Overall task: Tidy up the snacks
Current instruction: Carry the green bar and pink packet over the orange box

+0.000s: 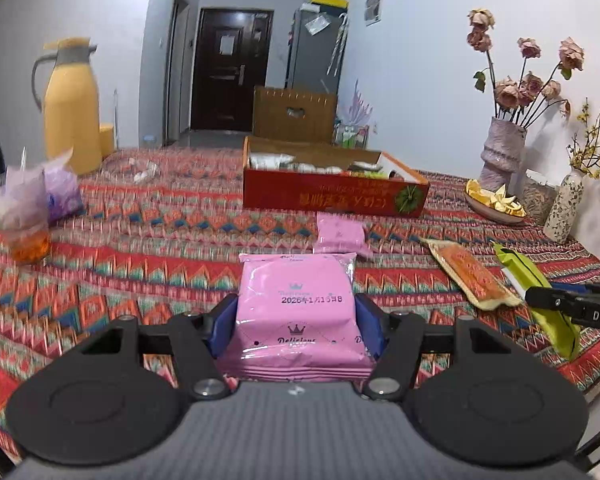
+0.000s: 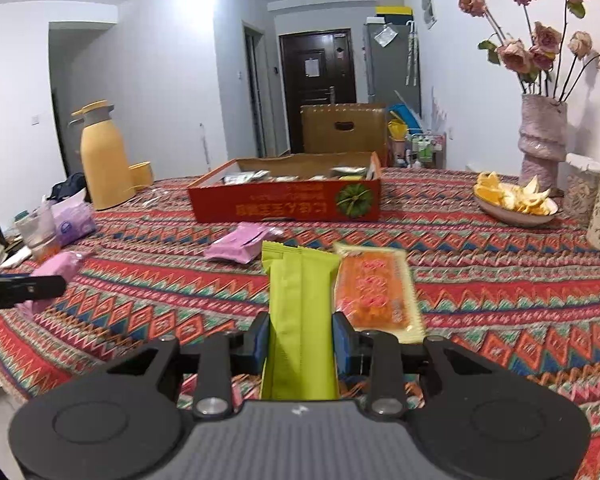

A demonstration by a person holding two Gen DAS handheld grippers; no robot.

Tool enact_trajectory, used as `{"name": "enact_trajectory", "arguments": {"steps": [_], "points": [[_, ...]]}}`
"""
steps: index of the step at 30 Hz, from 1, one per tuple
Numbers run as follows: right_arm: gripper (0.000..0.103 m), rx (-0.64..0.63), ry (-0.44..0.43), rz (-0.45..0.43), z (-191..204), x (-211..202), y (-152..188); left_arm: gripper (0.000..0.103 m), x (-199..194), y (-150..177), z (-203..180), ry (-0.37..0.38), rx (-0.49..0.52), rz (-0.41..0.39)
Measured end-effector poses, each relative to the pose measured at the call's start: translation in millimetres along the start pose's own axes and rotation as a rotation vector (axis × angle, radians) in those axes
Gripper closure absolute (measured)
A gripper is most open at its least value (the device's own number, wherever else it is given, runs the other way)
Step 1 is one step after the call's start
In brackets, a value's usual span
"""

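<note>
Both hands are loaded, so the step in hand looks like carrying snacks to the box. The left hand-held gripper is closed on a pink packet, held above the near worktop. The right hand-held gripper is clamped on a green bar packet, likewise near. Just right of the green one, an orange packet lies flat on the cloth. Farther out lies a second pink packet. Beyond it, at the far middle, sits the open red box, some packets already inside. Next move, I judge: reach forward past the loose packets and release over the box. Count: two pink, one green, one orange, one box.
</note>
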State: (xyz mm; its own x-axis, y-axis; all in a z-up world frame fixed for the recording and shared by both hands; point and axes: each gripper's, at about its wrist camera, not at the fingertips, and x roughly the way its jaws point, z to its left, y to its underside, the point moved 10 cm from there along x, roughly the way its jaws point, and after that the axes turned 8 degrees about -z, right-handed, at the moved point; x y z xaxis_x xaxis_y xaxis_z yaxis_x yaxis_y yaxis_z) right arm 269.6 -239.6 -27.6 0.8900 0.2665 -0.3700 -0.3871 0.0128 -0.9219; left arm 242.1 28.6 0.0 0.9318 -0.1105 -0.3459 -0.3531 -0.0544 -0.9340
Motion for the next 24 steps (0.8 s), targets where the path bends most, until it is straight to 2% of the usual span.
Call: {"name": "enact_trajectory", "arguments": {"steps": [5, 14, 19, 21, 24], "points": [[0.071, -0.028, 0.002, -0.036, -17.0, 13.1, -33.7, 0.040, 19.6, -36.3, -1.9, 0.061, 0.003, -0.040], [0.071, -0.188, -0.019, -0.155, -30.2, 72.8, -139.0, 0.040, 97.2, -133.7, -4.5, 0.134, 0.040, -0.155], [0.071, -0.186, -0.050, -0.162, -34.5, 141.9, -190.5, 0.040, 168.2, -171.0, -9.0, 0.168, 0.038, -0.131], [0.071, -0.153, -0.061, -0.135, -37.9, 176.6, -205.4, 0.040, 201.8, -178.7, -14.0, 0.178, 0.035, -0.114], [0.071, -0.094, -0.063, -0.067, -43.6, 237.9, -217.7, 0.040, 263.5, -183.9, -20.3, 0.149, 0.044, -0.076]]}}
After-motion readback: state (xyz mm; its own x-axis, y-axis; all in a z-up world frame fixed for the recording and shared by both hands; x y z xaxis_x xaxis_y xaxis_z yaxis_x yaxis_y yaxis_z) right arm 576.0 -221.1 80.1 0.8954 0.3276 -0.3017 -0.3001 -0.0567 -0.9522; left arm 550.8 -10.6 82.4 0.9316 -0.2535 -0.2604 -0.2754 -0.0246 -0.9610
